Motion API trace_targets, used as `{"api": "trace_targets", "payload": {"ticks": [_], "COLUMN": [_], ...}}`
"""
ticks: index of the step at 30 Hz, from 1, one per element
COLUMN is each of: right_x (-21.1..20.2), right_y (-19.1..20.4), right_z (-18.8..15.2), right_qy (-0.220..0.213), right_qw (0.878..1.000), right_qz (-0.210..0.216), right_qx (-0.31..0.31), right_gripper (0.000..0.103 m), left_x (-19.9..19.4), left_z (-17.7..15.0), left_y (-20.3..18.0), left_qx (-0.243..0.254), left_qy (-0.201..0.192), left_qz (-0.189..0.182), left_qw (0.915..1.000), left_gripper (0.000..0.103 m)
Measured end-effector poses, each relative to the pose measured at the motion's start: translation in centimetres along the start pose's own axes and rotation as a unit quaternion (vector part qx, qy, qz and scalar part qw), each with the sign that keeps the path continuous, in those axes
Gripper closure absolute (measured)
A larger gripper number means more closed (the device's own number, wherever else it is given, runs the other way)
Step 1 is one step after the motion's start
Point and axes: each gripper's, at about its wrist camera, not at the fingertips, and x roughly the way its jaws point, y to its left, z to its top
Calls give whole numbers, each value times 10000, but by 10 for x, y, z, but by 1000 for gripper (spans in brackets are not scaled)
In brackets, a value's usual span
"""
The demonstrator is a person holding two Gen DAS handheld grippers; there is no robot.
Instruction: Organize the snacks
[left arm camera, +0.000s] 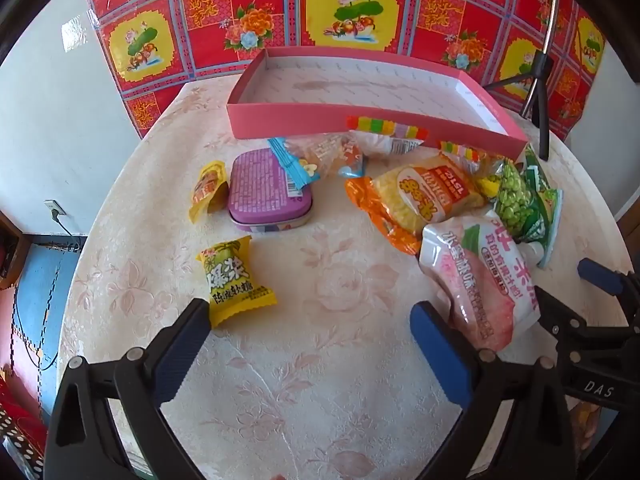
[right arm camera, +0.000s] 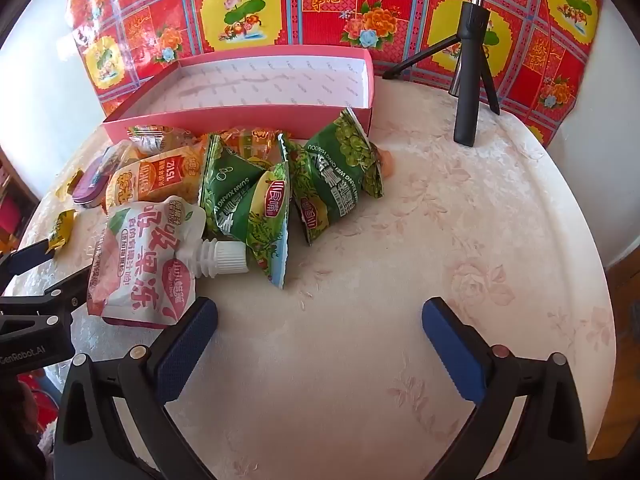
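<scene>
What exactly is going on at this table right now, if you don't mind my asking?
A person with a gripper in each hand is about to sort snacks. Both the left gripper and the right gripper hover open over the table, holding nothing. The pink box at the back is empty. The snack packets, among them a pink jelly pouch and green pea bags, all lie loose in front of it.

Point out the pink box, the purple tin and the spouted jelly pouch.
pink box (left arm camera: 304, 122), left wrist view, front wall.
purple tin (left arm camera: 266, 190), left wrist view, lid.
jelly pouch (right arm camera: 140, 264), right wrist view, printed face.
</scene>
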Motion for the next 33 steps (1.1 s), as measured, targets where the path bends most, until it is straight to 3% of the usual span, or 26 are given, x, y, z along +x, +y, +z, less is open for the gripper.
{"api": "trace_targets", "payload": {"ticks": [33], "right_x": [0], "right_y": [-1], "right_z": [0], "right_qy": [-10], "right_qw": [10000], "right_qz": [5], "right_qx": [9], "right_gripper": [0], "left_x": [-2], "left_z": [0], "left_y": [1], "left_qx": [-22], "left_qy": [-47], "left_qz": [23], "left_qw": [10000], "left_gripper": [1]}}
